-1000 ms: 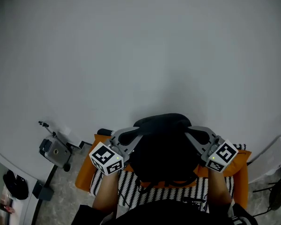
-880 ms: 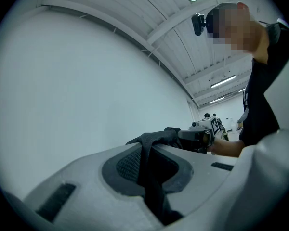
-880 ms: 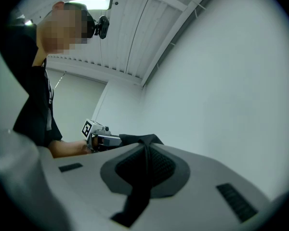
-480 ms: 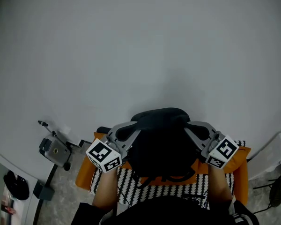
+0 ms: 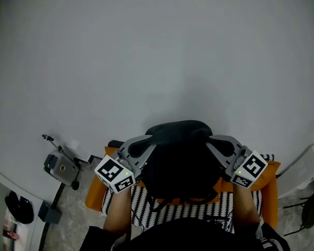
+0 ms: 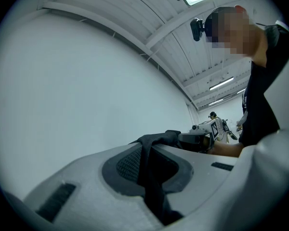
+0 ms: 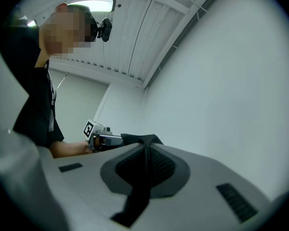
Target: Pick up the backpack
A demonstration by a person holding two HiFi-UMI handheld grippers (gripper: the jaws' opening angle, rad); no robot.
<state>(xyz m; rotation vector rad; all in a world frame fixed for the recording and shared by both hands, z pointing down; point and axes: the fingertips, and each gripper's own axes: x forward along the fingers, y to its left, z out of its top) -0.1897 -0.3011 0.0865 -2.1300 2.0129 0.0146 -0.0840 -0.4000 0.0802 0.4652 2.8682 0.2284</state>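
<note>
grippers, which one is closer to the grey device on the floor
The left gripper: the grey device sits just beyond it, while the right gripper is across the backpack.

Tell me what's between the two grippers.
The black backpack fills the gap between left gripper and right gripper in the head view; each gripper view shows its fabric pinched in the jaws.

A white wall [image 5: 157, 51] blocked the way ahead of the backpack [image 5: 178, 161]. Below it an orange seat [image 5: 97, 192] filled the space; the floor [image 5: 68, 210] at left lay open beside a grey machine [image 5: 62, 167].
</note>
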